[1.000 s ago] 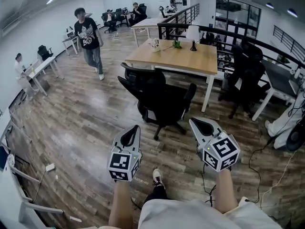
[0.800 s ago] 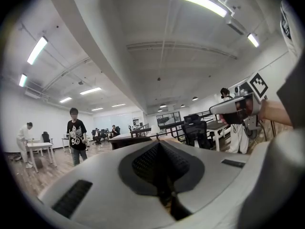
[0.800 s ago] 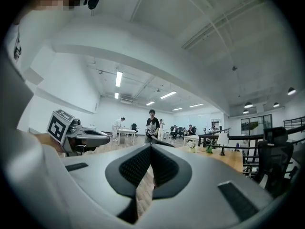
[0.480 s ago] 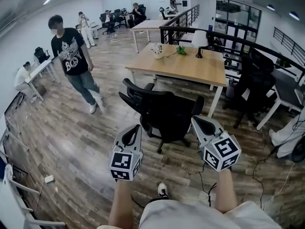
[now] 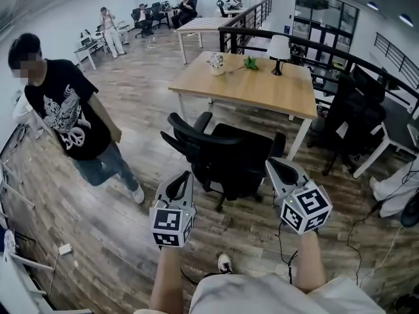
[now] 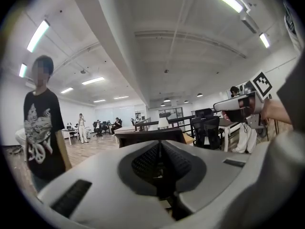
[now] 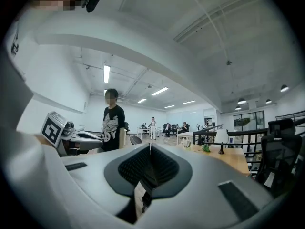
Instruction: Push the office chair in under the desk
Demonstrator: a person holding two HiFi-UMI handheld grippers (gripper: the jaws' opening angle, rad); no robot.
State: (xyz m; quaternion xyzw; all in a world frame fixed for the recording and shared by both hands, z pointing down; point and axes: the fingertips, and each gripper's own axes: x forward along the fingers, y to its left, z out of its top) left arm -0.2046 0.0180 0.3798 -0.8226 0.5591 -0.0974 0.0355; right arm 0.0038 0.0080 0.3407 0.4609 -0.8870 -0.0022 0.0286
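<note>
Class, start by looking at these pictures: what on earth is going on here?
A person with a gripper in each hand stands behind a black office chair that is pulled out from the wooden desk. The left gripper and right gripper point at the chair, seemingly just short of it, jaws starting to open with nothing between them. A passer-by in a black T-shirt is at the left.

I see a person in a black printed T-shirt walking on the wood floor near its left edge. A white lamp, a green plant and a small white object stand in front of a black railing. Along the floor's far edge, people sit by a white table. Black chairs crowd the right edge.
</note>
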